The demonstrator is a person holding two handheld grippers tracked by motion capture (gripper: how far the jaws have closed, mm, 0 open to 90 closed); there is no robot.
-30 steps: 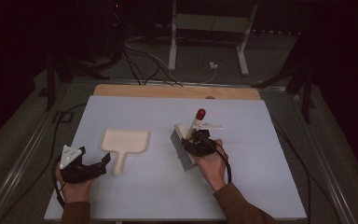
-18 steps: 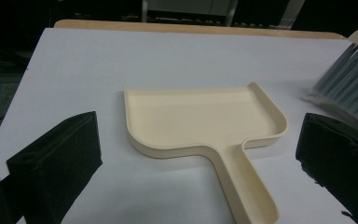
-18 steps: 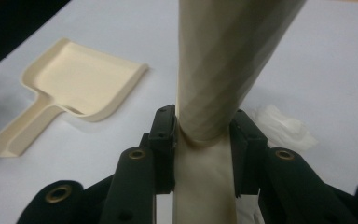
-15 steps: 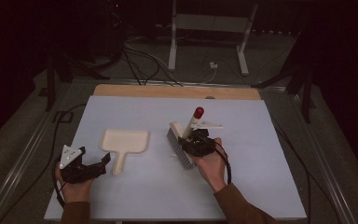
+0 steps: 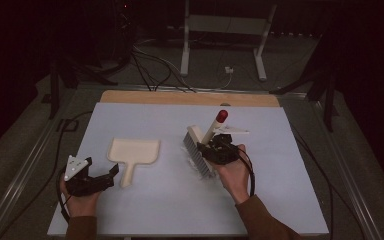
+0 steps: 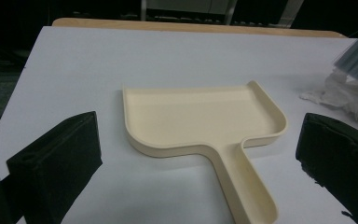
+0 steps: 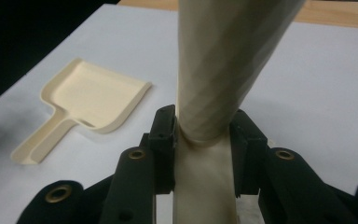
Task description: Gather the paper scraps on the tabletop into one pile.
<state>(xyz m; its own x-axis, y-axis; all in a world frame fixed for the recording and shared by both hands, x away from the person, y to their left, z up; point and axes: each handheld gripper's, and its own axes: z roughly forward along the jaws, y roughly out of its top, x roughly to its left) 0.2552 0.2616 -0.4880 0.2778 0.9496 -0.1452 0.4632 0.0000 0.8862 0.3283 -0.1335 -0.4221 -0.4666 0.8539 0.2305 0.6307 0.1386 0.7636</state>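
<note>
Since a second ago the right hand-held gripper [image 5: 216,149] has lifted the cream plastic hand brush with a red-capped handle [image 5: 206,140] slightly, tilting its handle more upright over the pale table [image 5: 280,200]. Its jaws are clamped tight around the round handle, as the right gripper view shows. The brush hangs near the table's middle, pale bristles down, over a crumpled scrap of white paper [image 6: 340,95]. It looks light and rigid; the smooth handle may slip, so a grip low by the head seems best. The left hand-held gripper [image 5: 100,177] rests with jaws wide apart and empty, just short of the cream plastic dustpan [image 6: 205,121] lying flat, its handle toward the person.
</note>
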